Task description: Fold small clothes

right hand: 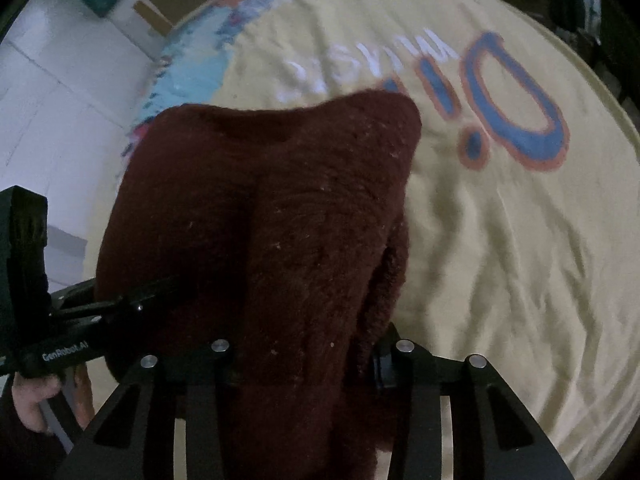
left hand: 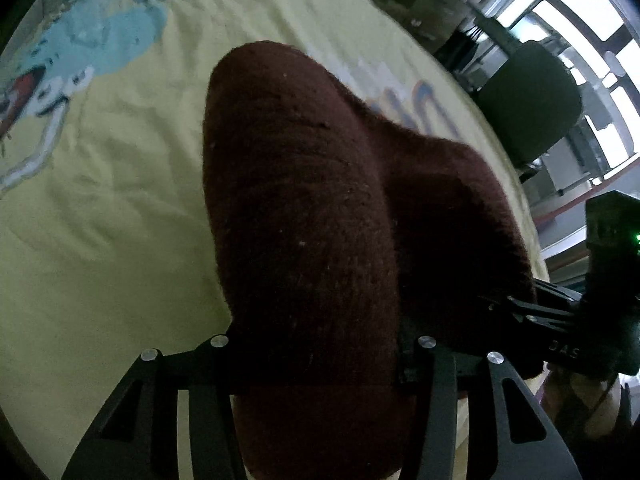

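Note:
A dark maroon knitted garment (left hand: 304, 208) fills the middle of the left wrist view and hangs above a yellow printed cloth (left hand: 104, 208). My left gripper (left hand: 320, 364) is shut on the garment's near edge; its fingertips are buried in the fabric. In the right wrist view the same maroon garment (right hand: 264, 232) drapes forward over the yellow cloth (right hand: 500, 240). My right gripper (right hand: 304, 364) is shut on its near edge. Each gripper shows in the other's view, the right one (left hand: 560, 312) and the left one (right hand: 100, 304), both gripping the same garment side by side.
The yellow cloth carries blue and orange lettering (right hand: 516, 100) and a light blue print (left hand: 108, 36). A dark chair (left hand: 528, 100) and bright windows (left hand: 588, 12) lie beyond the cloth's right edge. A white tiled floor (right hand: 48, 92) lies to the left.

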`<state>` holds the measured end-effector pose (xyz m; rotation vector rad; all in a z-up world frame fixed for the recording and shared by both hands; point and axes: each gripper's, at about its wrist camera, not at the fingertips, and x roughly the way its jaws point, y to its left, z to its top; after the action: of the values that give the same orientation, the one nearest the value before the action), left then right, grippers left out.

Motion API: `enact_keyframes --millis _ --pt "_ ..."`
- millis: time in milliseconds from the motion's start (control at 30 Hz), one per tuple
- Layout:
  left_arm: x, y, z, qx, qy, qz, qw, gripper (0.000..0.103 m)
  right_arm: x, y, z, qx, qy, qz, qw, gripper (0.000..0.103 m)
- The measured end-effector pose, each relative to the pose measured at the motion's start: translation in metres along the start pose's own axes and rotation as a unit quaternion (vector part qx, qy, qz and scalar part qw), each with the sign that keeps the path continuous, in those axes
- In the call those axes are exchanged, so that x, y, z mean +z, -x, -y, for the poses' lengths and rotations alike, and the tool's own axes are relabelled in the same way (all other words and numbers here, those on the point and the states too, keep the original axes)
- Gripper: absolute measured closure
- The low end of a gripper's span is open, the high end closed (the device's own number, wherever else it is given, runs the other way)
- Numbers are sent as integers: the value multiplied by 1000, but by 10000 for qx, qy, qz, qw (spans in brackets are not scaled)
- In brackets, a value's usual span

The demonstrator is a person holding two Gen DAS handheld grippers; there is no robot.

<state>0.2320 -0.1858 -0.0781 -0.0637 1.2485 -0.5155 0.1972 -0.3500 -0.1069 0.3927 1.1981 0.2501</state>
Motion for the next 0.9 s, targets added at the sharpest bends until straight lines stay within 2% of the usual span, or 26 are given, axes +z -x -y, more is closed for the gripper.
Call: enact_keyframes --millis 133,233,400,533,667,767,800,900 --pt "1 38 -16 -10 -42 241 9997 59 6 15 -35 162 218 187 9995 62" --pt "-9 63 -35 43 -35 349 9994 59 8 15 -68 208 431 218 9986 62" --pt "-37 83 -80 123 190 394 9990 59 9 -10 -113 151 605 63 9980 61" --pt "-57 68 -104 142 447 254 9986 58 -3 -44 -130 -168 695 -128 9974 61" --pt "-83 35 -127 208 655 -88 9976 55 -28 -85 -128 -561 789 -438 9943 59" --pt "-93 28 -133 217 778 9 9967 44 -33 -91 -122 -580 851 -312 9942 54" --pt "-93 26 -135 250 808 2 9964 36 -33 -91 -121 -558 869 -277 9943 53" --pt "-90 25 -132 409 814 -93 9958 33 -33 -89 -119 -555 931 -240 9938 48"
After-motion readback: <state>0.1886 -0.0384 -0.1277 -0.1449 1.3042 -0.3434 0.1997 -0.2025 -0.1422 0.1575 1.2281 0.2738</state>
